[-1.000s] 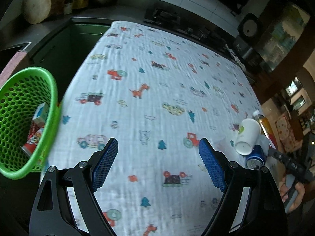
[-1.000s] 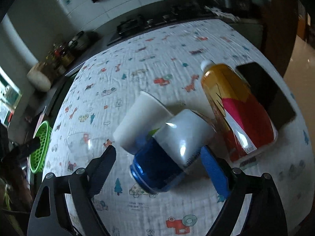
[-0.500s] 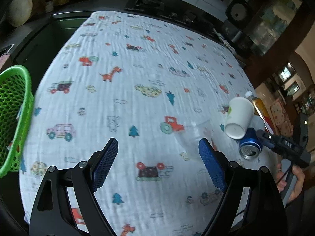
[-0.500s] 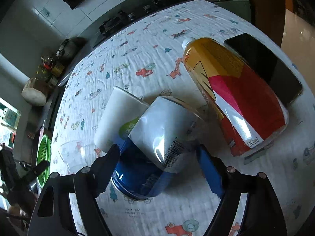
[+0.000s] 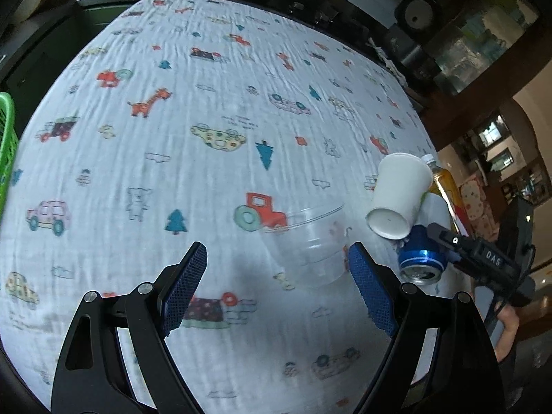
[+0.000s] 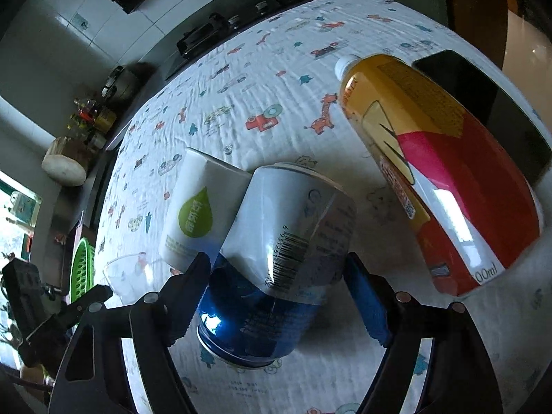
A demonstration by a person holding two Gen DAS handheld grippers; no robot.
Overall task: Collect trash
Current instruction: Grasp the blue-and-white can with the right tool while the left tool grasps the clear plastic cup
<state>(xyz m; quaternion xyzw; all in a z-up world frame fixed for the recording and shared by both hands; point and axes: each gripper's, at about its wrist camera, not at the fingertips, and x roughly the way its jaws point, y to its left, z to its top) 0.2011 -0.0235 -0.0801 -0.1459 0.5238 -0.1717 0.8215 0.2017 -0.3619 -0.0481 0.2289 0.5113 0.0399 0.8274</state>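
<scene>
A blue and white can (image 6: 276, 269) lies on its side between the pads of my open right gripper (image 6: 276, 296); the pads stand beside it, a small gap on the right. A white paper cup (image 6: 200, 214) lies against the can on its left. An orange and red bottle (image 6: 441, 179) lies to the right. In the left wrist view my open, empty left gripper (image 5: 276, 293) hovers before a clear plastic cup (image 5: 310, 245) lying on the cloth, with the paper cup (image 5: 396, 196) and can (image 5: 419, 258) to its right.
A green basket (image 5: 5, 145) sits off the table's left edge; it also shows in the right wrist view (image 6: 81, 269). A black phone (image 6: 490, 110) lies behind the bottle. The patterned cloth (image 5: 207, 103) covers the table. A stove and counter stand behind.
My left gripper has swung right, away from the basket, toward the clear cup. My right gripper has moved forward so the can sits deeper between its pads.
</scene>
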